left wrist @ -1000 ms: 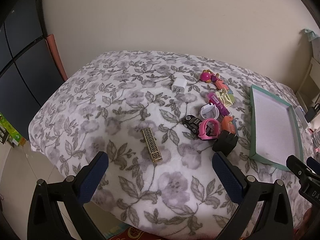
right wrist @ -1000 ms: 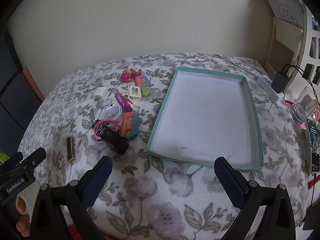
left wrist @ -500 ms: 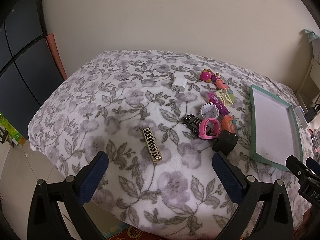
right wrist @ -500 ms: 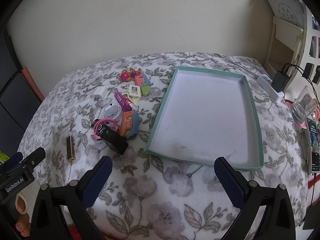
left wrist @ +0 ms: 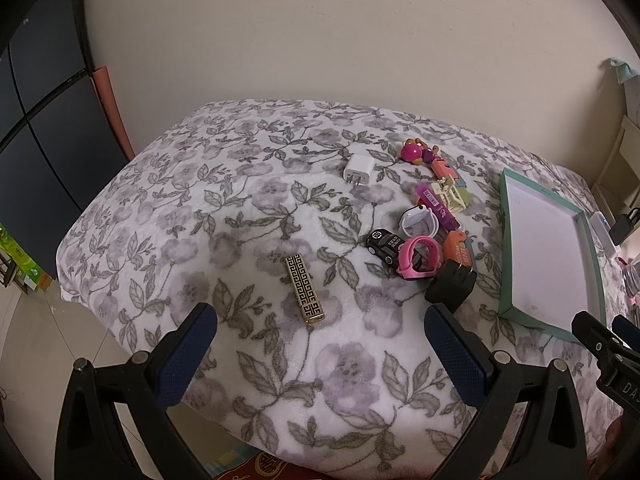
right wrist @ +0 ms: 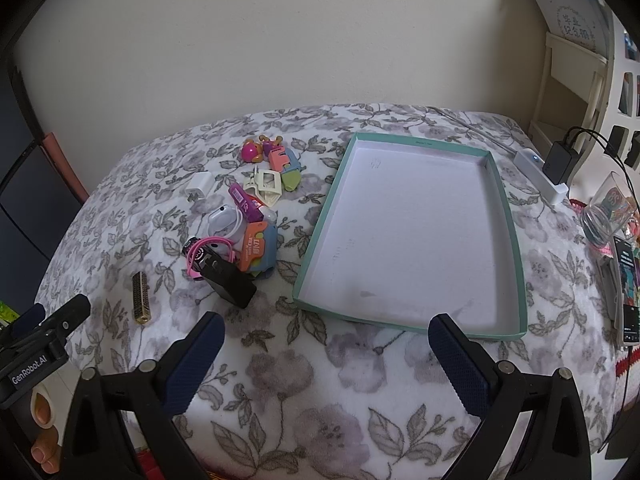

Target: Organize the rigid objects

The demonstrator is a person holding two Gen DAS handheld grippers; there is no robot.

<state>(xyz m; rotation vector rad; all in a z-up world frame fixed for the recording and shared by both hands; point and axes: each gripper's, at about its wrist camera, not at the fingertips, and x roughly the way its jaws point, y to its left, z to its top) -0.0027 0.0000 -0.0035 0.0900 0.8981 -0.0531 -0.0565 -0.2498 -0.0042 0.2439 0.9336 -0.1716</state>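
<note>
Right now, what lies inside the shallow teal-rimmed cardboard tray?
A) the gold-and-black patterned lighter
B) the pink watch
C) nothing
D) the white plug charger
C: the teal-rimmed cardboard tray shows only its bare white floor; every small object lies outside it on the floral blanket.

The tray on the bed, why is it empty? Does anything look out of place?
Nothing is damaged or spilled. The green tray holds nothing, while the toys, watches and chargers lie heaped beside it. A gold patterned lighter lies alone, apart from the heap. Both claws are open.
</note>
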